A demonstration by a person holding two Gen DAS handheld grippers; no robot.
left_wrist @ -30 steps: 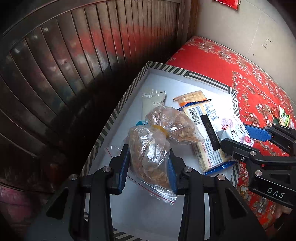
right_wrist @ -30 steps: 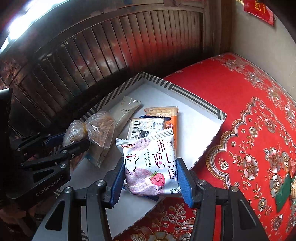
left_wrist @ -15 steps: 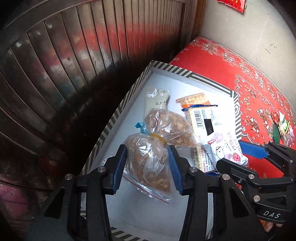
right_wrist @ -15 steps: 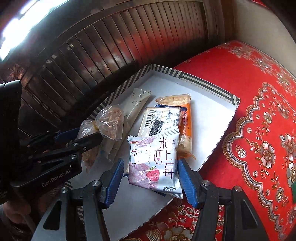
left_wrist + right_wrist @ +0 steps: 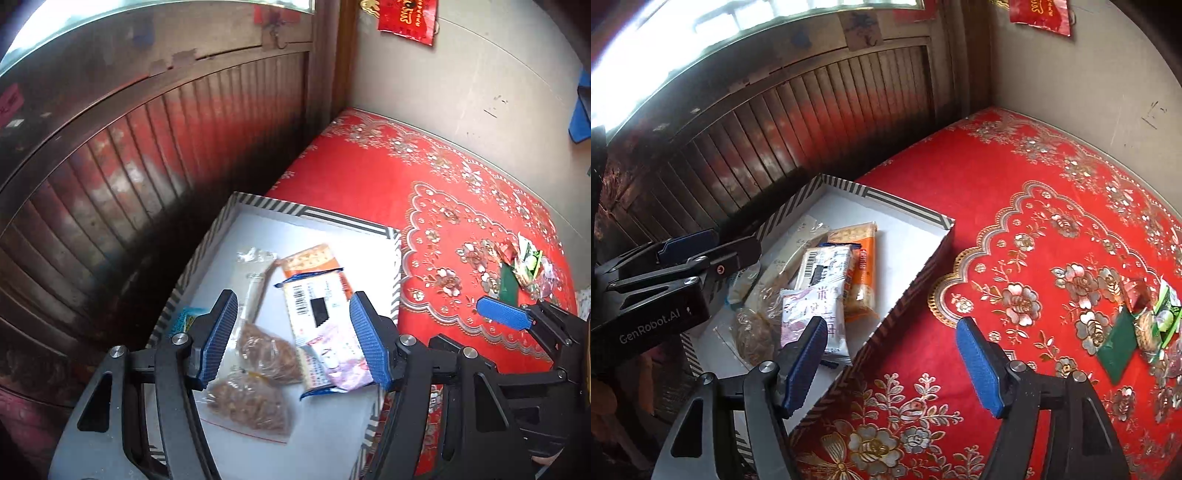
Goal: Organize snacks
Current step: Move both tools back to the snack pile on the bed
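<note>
A white box with a striped rim (image 5: 321,213) (image 5: 905,208) lies on the red cloth and holds several snack packs. The clear bag of brown snacks (image 5: 255,384) (image 5: 753,332) lies at its near left. The purple-and-white strawberry pack (image 5: 812,317) (image 5: 341,360) rests on a barcode pack (image 5: 314,302) and an orange cracker pack (image 5: 862,275). My left gripper (image 5: 293,339) hangs above the box, its jaws opening with nothing pressed between them. My right gripper (image 5: 892,363) hovers over the box's right edge, jaws also opening and empty.
More loose snack packs, green and red (image 5: 1145,321) (image 5: 521,269), lie on the red flowered cloth (image 5: 1034,221) at the right. A dark slatted wooden panel (image 5: 775,122) stands right behind the box. A grey wall (image 5: 461,66) closes the far side.
Both grippers let go of their packs and rose away: the clear bag and the strawberry pack now lie in the box, and both pairs of jaws stand wider.
</note>
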